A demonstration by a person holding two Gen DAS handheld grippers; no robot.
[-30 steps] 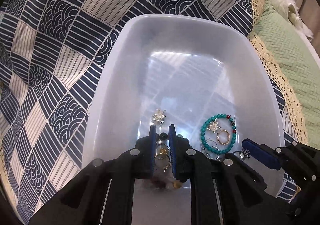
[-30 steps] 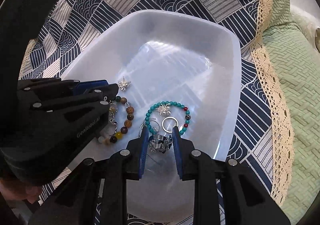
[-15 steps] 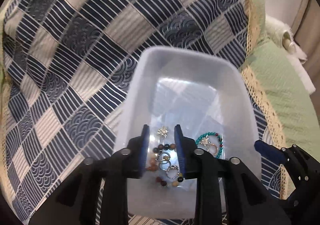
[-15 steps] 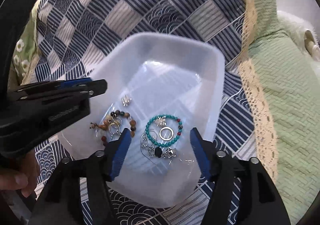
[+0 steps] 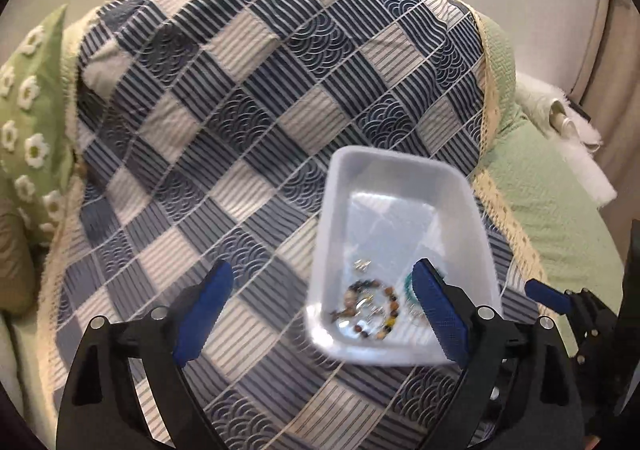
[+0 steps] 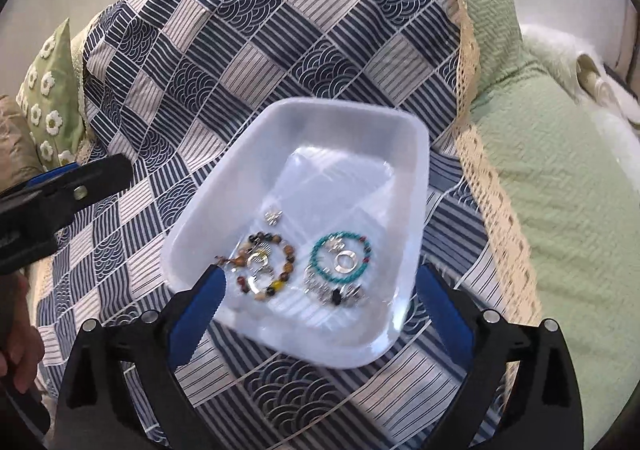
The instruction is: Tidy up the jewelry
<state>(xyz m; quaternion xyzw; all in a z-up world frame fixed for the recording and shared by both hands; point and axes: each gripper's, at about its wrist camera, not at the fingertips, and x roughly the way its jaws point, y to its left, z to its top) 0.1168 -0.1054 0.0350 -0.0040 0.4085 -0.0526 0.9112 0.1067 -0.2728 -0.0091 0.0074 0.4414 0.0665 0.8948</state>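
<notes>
- A patchwork quilt (image 6: 248, 61) in navy and white covers the surface; a green blanket (image 6: 560, 169) lies at 3 o'clock, a daisy cushion (image 6: 52, 89) at 9.
- The white tray (image 6: 320, 117) on the quilt holds a brown bead bracelet (image 6: 288, 250), a turquoise bracelet (image 6: 318, 254), rings and charms, clustered at its 6 o'clock end.
- The tray's long axis runs roughly 12 to 6.
- The left gripper (image 5: 320, 310) and the right gripper (image 6: 320, 306) have fingers opening wide, empty, above the tray.
</notes>
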